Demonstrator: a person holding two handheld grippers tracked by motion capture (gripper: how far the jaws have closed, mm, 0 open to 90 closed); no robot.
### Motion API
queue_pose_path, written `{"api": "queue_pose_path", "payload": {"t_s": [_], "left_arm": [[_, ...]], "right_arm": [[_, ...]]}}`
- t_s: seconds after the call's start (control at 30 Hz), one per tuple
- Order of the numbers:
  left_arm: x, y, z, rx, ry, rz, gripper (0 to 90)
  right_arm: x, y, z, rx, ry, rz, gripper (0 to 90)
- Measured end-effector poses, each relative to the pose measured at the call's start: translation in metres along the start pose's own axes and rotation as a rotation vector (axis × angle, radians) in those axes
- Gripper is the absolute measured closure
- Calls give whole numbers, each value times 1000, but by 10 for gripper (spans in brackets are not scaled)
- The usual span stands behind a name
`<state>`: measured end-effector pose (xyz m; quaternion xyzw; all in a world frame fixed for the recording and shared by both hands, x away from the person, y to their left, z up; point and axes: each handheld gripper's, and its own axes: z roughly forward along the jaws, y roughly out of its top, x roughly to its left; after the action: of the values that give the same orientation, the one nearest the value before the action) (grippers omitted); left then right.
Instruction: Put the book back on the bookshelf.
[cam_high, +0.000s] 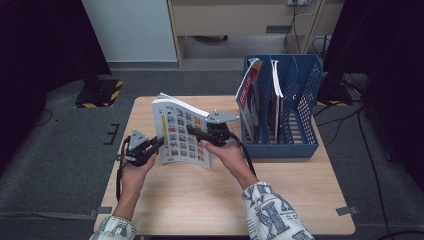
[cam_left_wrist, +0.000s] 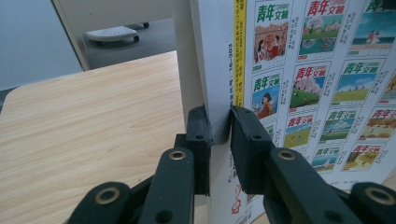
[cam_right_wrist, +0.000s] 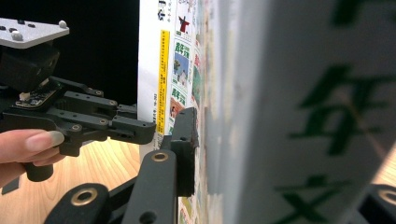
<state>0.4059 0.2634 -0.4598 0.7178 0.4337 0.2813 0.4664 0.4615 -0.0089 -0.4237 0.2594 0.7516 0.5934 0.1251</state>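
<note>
Over the wooden table, centre frame, the floppy, light magazine stands pinched at its stiffer spine by the left gripper, and the right gripper clamps its pages.

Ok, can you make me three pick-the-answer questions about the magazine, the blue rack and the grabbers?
1. Where is the blue file rack?
A. on the table's far right part
B. on the floor
C. in the person's lap

2. How many grippers hold the magazine?
A. none
B. one
C. two

3. How does the magazine stand?
A. flat on the table
B. raised on edge above the table
C. inside the rack

Answers:
1. A, the high view shows it standing on the wood at the right.
2. C, the left gripper pinches its lower edge and the right gripper clamps the other side.
3. B, its pages rise upright between both grippers.
</note>
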Motion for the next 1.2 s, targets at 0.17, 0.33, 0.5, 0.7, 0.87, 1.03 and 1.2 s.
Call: {"api": "queue_pose_path", "payload": {"t_s": [0.17, 0.33, 0.5, 0.7, 0.87, 1.03, 1.2], "left_arm": [[0, -1, -1, -1, -1, -1, 773], [0, -1, -1, -3, -3, -2, 774], [1, -1, -1, -4, -4, -4, 774], [0, -2, -2, -6, -5, -11, 774], [1, -3, -2, -7, -6, -12, 774], [1, -3, -2, -6, -7, -12, 774], [1, -3, -2, -8, -6, -13, 772]], "right_arm": [[-2, -1, 2, -9, 3, 10, 667], [-2, -1, 3, -11, 13, 18, 658], [-3, -2, 6, -12, 16, 20, 657], [-2, -3, 9, -15, 20, 18, 664], [-2, -4, 10, -23, 9, 11, 699], [-1, -5, 10, -27, 3, 14, 725], [0, -4, 10, -26, -9, 2, 733]]}}
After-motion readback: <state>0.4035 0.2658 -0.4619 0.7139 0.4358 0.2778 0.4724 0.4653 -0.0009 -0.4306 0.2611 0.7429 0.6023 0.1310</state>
